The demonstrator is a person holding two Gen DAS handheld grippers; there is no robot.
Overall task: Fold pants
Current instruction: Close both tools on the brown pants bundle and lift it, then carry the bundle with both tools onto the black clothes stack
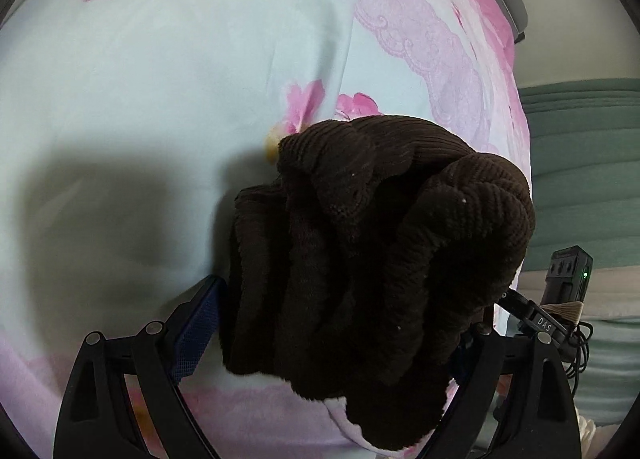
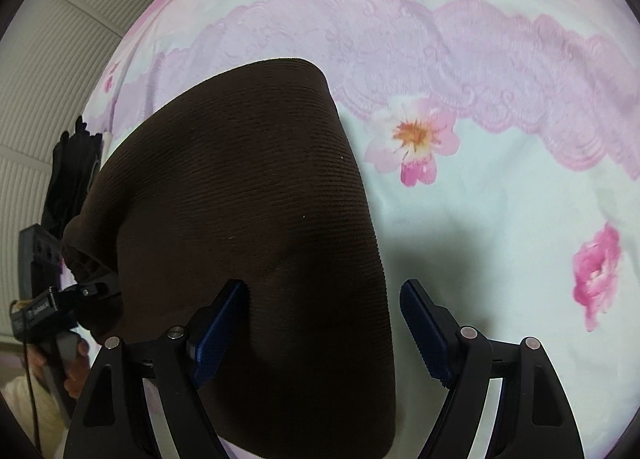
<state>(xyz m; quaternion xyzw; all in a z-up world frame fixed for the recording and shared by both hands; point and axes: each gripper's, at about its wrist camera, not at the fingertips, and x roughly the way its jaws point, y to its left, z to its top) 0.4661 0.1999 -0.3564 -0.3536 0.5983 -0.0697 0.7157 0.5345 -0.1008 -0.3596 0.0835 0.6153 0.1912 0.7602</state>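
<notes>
Dark brown corduroy pants [image 1: 380,239] lie bunched in thick folds on the flowered bedsheet [image 1: 140,99]. My left gripper [image 1: 352,299] straddles this bunched end with its jaws wide. Its blue left pad [image 1: 200,323] stands just beside the cloth, and the other finger is hidden behind the folds. In the right wrist view the pants [image 2: 248,199] lie smooth and flat. My right gripper [image 2: 324,291] stands open over their near part. Its left pad [image 2: 224,323] is at the cloth and its right pad [image 2: 424,331] is clear of the edge.
The sheet [image 2: 480,219] is pale with pink flowers and a lace band. A green padded cover [image 1: 580,139] lies past the bed's right edge. My left gripper [image 2: 92,291] and the person's hand [image 2: 74,363] show at the left, in front of a ribbed wall [image 2: 60,59]. My right gripper [image 1: 536,319] shows at the lower right.
</notes>
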